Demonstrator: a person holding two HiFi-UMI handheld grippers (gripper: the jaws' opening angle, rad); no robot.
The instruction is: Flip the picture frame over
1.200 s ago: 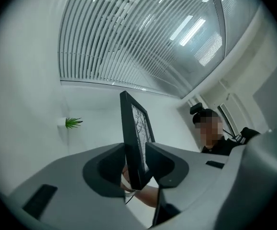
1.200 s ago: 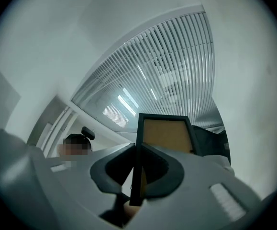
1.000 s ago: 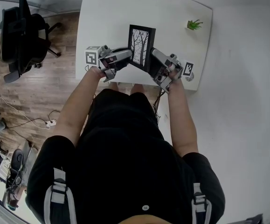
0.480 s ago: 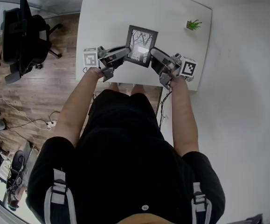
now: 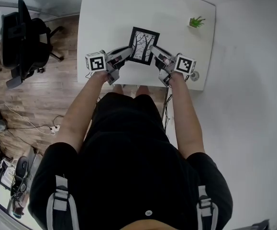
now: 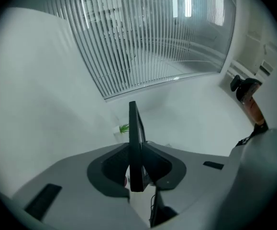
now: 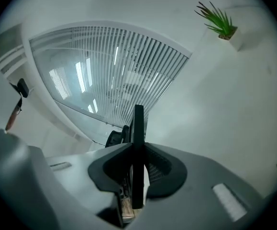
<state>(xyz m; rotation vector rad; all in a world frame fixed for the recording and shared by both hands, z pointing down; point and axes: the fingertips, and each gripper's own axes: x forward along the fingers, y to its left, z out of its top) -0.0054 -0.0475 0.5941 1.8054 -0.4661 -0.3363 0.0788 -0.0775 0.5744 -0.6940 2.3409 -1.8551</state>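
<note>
Picture frame (image 5: 142, 45), image up, long axis away from you: left gripper (image 5: 127, 53) and right gripper (image 5: 153, 51), jaws just tightened, clamp its opposite side edges.

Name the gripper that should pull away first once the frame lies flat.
Left, narrowly. The left gripper and right gripper both clamp the frame, jaws having just closed further on it. Nothing stands on the table left of it; the plant stands to the right.
</note>
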